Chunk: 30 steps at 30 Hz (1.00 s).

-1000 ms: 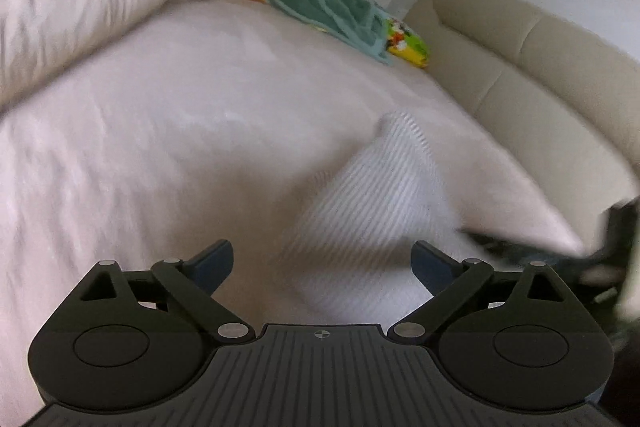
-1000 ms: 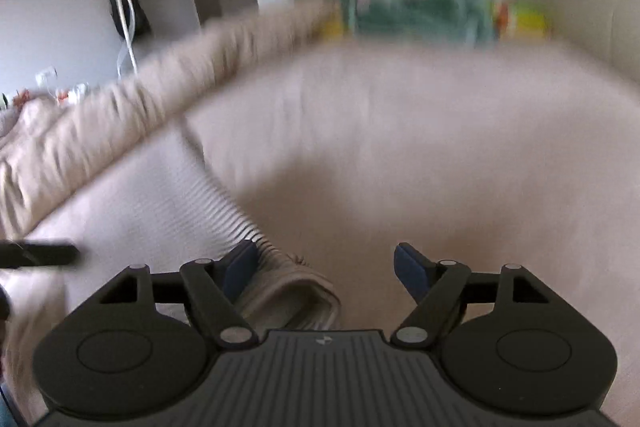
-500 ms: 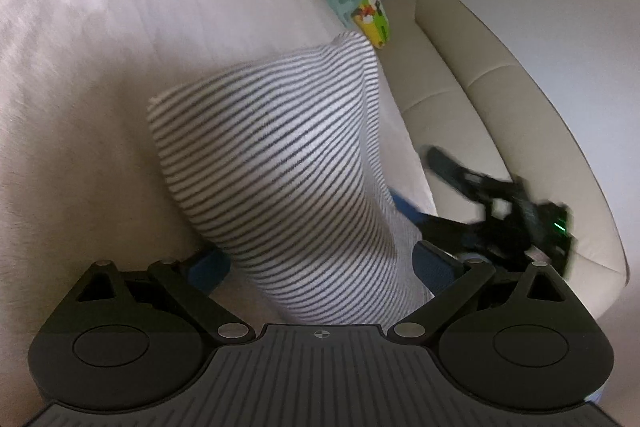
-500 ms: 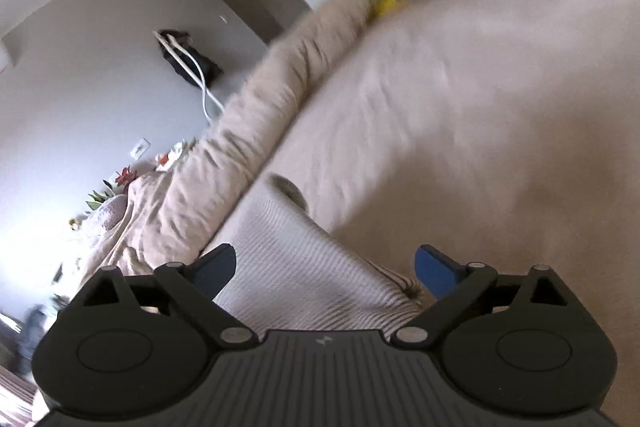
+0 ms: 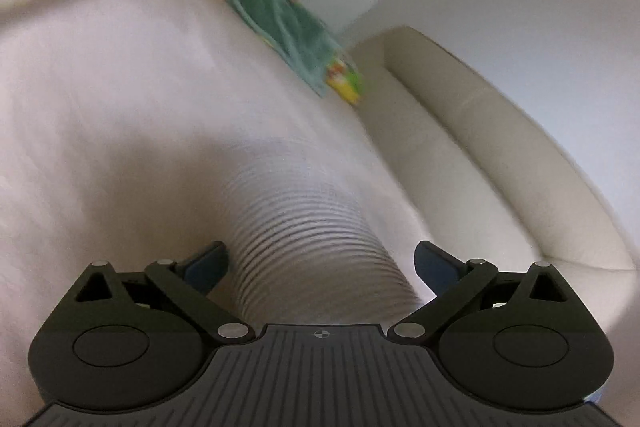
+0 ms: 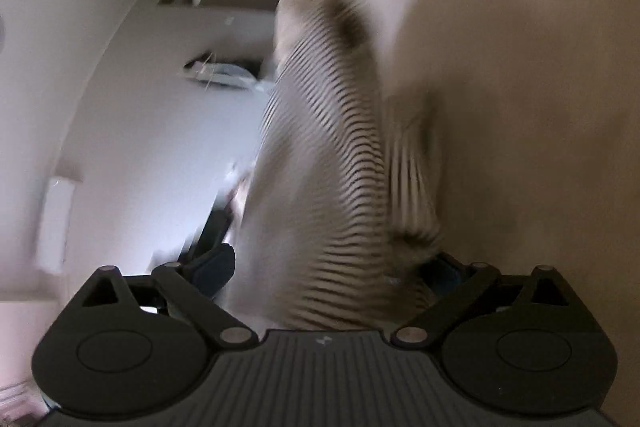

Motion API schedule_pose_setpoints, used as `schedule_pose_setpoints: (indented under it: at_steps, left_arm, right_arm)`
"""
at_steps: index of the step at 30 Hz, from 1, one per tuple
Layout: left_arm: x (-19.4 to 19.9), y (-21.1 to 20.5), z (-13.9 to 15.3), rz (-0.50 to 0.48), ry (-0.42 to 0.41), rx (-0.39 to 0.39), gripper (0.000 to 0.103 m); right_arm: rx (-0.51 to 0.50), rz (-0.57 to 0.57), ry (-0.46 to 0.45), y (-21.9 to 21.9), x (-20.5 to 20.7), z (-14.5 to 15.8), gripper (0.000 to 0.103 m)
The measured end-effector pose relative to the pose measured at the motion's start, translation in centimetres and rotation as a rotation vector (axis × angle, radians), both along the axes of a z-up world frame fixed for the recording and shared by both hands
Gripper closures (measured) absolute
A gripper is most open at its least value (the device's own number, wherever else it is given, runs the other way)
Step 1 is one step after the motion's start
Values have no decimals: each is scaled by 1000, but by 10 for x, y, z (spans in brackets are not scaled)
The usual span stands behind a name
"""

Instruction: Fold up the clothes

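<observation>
Striped garment (image 5: 308, 227) stretched over the pale bed cover (image 5: 120, 115), running from near the camera toward the far side, blurred. Left gripper (image 5: 320, 263) spread wide, cloth lying between the blue fingers (image 5: 208, 263) but not pinched. Right gripper (image 6: 324, 271) just opening, now wide, striped fabric (image 6: 332, 167) loose between the pads. Green cloth (image 5: 280, 23) far off, beside a cream headboard (image 5: 500, 155) at right.
</observation>
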State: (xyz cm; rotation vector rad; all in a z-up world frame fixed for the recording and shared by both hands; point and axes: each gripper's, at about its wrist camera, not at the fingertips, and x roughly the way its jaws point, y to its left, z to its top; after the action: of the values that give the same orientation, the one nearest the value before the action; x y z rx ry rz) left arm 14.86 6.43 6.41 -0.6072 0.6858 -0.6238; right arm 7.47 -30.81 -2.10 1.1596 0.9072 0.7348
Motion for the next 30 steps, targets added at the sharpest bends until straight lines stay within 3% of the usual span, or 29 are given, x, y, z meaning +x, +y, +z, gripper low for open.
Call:
schedule_pose_setpoints:
  at_steps: [3, 7, 10, 13, 17, 19, 22, 24, 26, 30]
  left_arm:
    - [-3, 16, 0, 40, 12, 88, 2]
    - [-19, 15, -7, 73, 2, 276, 2]
    - [-31, 19, 0, 82, -53, 264, 2]
    - [-53, 17, 16, 60, -135, 238, 2]
    - [-80, -11, 33, 20, -303, 402, 2]
    - [-83, -21, 34, 1, -335, 465, 2]
    - [-68, -25, 28, -4, -271, 467, 2]
    - [-56, -24, 25, 15, -241, 478, 2]
    - [-52, -19, 23, 23, -225, 493, 2]
    - [-52, -16, 17, 10, -189, 523, 2]
  right_arm:
    - [-185, -29, -108, 2, -13, 24, 4]
    - [-458, -135, -278, 1, -25, 65, 0]
    - [-600, -222, -379, 6, -21, 91, 0]
    - [-691, -263, -390, 19, 0, 89, 0]
    - [-819, -285, -321, 40, 20, 66, 0]
    - [-923, -316, -318, 46, 8, 59, 0]
    - [-1073, -293, -349, 55, -18, 49, 0]
    - [-1104, -217, -372, 70, -24, 43, 0]
    - [-1060, -142, -414, 91, -30, 39, 0]
    - [-1078, -109, -570, 126, -35, 50, 0]
